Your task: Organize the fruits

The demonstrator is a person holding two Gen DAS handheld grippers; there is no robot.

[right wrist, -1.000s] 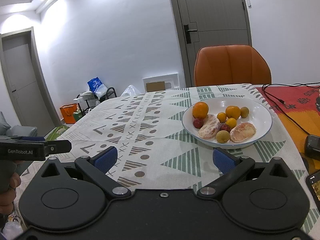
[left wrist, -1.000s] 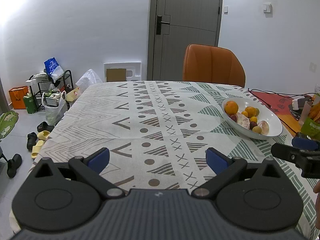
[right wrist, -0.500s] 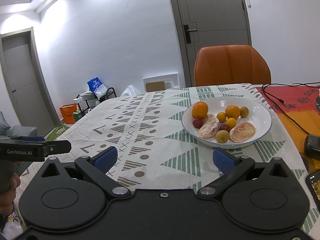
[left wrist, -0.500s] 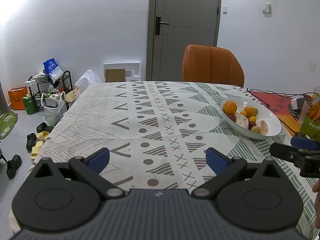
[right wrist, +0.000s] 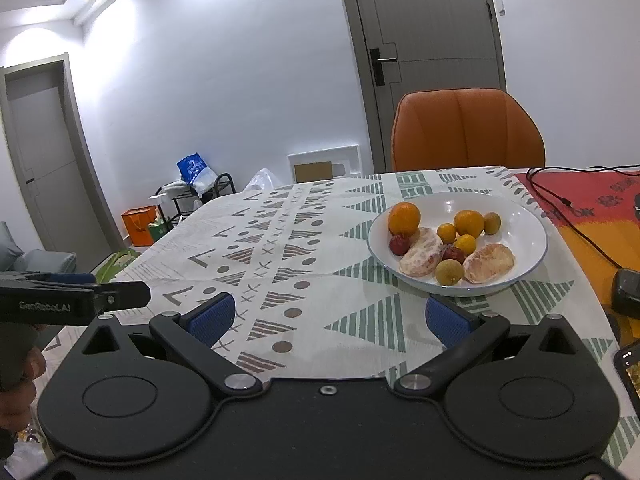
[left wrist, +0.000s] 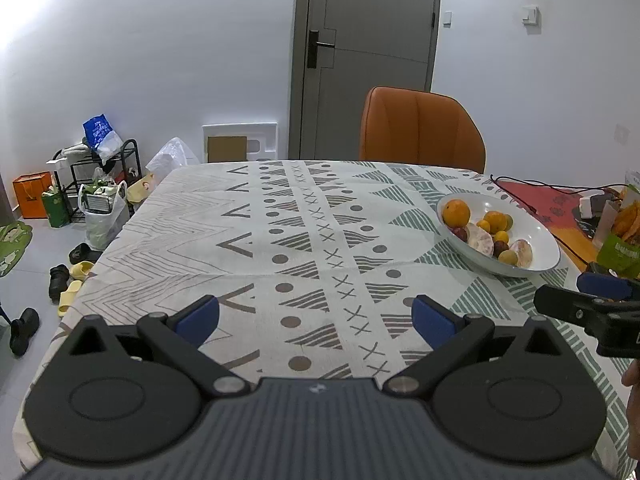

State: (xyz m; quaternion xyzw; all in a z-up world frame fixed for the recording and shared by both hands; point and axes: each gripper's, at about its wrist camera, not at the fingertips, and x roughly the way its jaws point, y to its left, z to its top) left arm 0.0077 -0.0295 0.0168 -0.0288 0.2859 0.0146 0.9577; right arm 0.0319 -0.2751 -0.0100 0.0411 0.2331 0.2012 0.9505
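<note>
A white bowl (right wrist: 524, 216) (left wrist: 536, 236) sits on the patterned tablecloth and holds several fruits: a large orange (right wrist: 404, 218) (left wrist: 456, 212), small oranges, red and green round fruits and two peeled citrus pieces (right wrist: 488, 263). My right gripper (right wrist: 327, 320) hovers just in front of the bowl, open and empty. My left gripper (left wrist: 316, 316) hangs open over the cloth's middle, well left of the bowl, nothing between its blue pads. Each gripper shows at the edge of the other's view.
An orange chair (left wrist: 420, 128) stands at the table's far side before a grey door. A black cable (right wrist: 572, 208) runs over a red-orange mat at right, with a green snack bag (left wrist: 620, 240) and a phone (right wrist: 630, 368). Shoes and bags clutter the floor (left wrist: 80, 220) at left.
The left wrist view has shifted slightly, so the bowl sits a touch further left and higher. The right gripper has barely moved. Both stay open.
</note>
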